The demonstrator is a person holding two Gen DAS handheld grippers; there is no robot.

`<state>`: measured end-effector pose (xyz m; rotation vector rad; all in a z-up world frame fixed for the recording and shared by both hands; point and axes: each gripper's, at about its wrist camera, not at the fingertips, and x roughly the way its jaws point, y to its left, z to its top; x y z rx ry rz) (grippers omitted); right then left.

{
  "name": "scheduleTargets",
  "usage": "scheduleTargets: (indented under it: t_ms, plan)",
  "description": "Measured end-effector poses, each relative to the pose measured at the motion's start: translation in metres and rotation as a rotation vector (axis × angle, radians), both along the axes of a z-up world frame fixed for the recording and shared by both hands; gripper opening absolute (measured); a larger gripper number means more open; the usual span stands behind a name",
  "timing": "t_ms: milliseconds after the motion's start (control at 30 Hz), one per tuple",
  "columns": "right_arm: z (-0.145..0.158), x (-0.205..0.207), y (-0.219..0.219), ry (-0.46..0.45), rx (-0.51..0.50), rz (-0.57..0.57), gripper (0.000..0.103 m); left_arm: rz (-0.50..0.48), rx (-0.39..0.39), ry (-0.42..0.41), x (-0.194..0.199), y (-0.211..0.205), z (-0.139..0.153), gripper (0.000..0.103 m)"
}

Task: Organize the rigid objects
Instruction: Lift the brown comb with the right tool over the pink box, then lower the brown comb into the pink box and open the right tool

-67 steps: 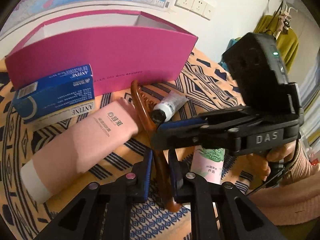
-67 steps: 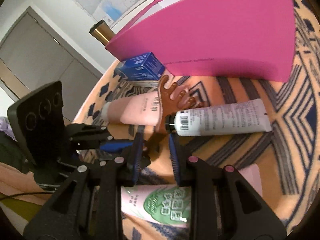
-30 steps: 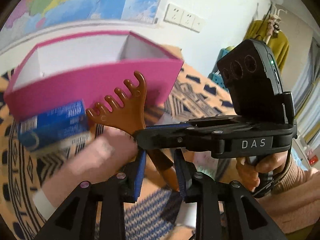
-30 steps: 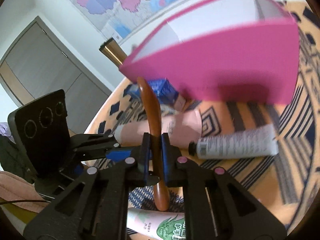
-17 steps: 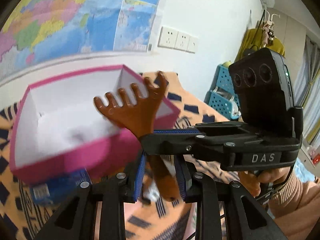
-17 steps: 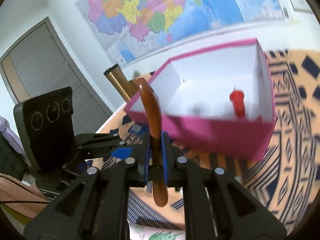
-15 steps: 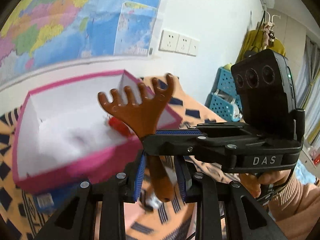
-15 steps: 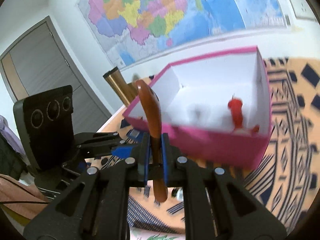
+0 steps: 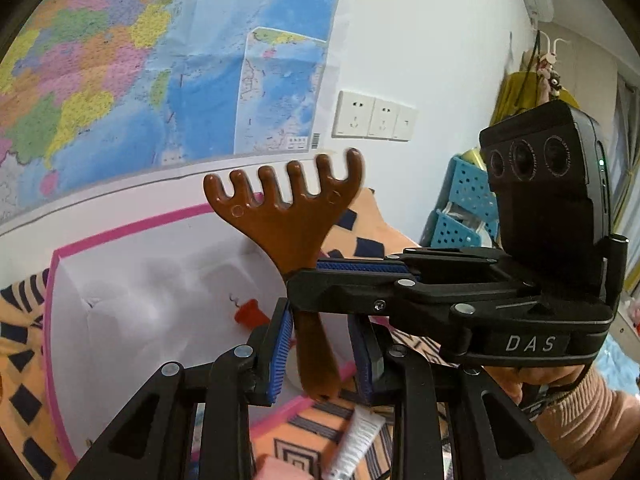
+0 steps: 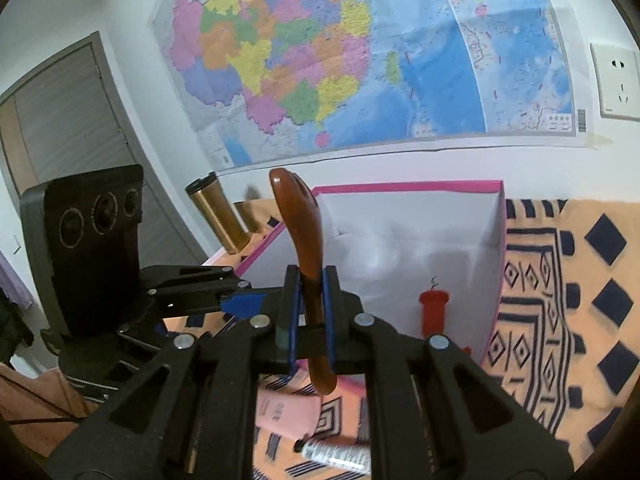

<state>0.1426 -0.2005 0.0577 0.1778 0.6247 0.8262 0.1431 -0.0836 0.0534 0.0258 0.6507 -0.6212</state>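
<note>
Beneath both grippers lies an orange cloth [image 10: 568, 304] printed with dark blue diamonds and stripes, and on it stands a pink box [image 10: 494, 280] with a white inside, open at the top. Behind it a large coloured map [image 10: 340, 52] hangs on the white wall beside a row of white sockets [image 9: 372, 116]; a grey door [image 10: 60, 120] and 2 brass-coloured cylinders [image 10: 218, 212] show at the left of the right wrist view.

A brown comb [image 9: 296, 216], smooth, glossy and rigid, has 5 thick rounded teeth fanning from a slim curved handle. It is held upright above the box's near edge. The right gripper [image 10: 308, 316] is clamped on the handle, its blue ribbed pads pressed against both sides. The left gripper [image 9: 320, 344] straddles the lower handle with its pads set apart, a gap showing on each side.

Inside the box a small red object [image 10: 434, 310] lies near the right wall. A pink tube [image 10: 286, 414] and a white tube [image 10: 336, 454] lie on the cloth in front of the box.
</note>
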Motion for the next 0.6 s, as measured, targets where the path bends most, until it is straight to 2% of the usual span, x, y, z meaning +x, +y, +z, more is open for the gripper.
scheduleTargets:
  t_ms: [200,600]
  plan:
    - [-0.005,0.025,0.003,0.013,-0.024,-0.031,0.012,0.025,0.009,0.044,0.023,-0.006,-0.008,0.027]
    - [-0.033,0.055,-0.002,0.116,-0.025,-0.076,0.015,0.060,0.006,0.145,0.047,-0.007,-0.032,0.031]
